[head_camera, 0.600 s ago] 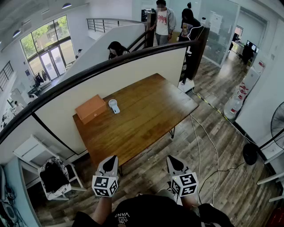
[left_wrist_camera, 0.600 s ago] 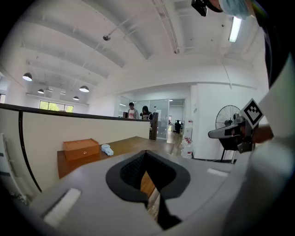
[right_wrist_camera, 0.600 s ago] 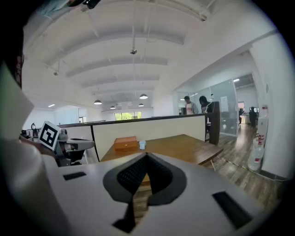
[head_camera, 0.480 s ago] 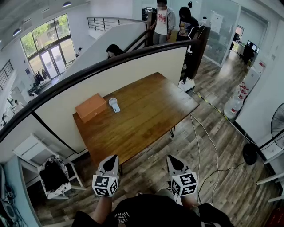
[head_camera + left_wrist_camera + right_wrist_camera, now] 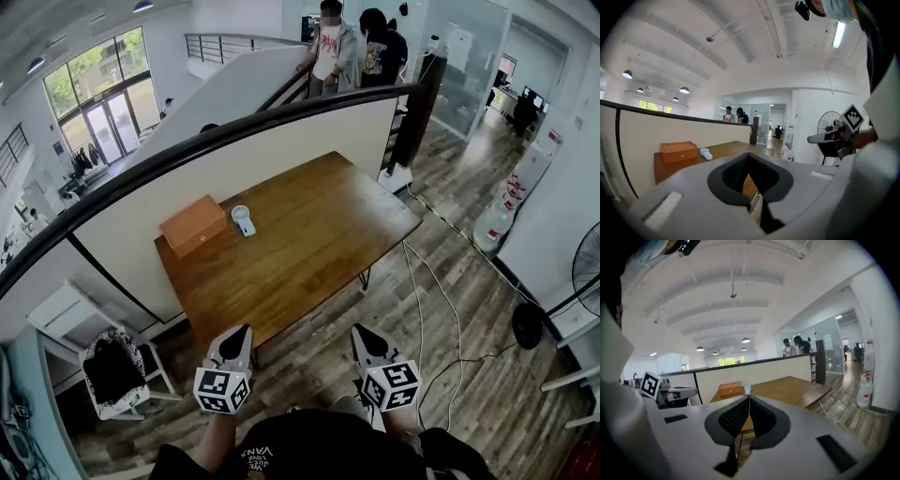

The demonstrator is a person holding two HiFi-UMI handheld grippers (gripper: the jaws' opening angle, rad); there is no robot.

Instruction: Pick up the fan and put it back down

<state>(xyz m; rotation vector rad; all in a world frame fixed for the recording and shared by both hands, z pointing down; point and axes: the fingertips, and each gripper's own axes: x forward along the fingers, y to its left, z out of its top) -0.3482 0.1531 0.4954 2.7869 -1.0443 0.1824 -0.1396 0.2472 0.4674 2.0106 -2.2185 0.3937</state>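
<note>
Black top [image 5: 309, 448] with white lettering; grey-white left gripper [image 5: 238, 332] and right gripper [image 5: 362, 332] bear black-and-white marker cubes.

The head view looks steeply down from above; both gripper views look nearly level from the near side, well back. All share the wooden table [image 5: 309, 244] and fan [image 5: 243, 221].

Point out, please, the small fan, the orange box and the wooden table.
small fan [image 5: 242, 219]: head view, on its white body
orange box [image 5: 192, 226]: head view, middle of its top
wooden table [image 5: 314, 234]: head view, bare part of its top
</note>
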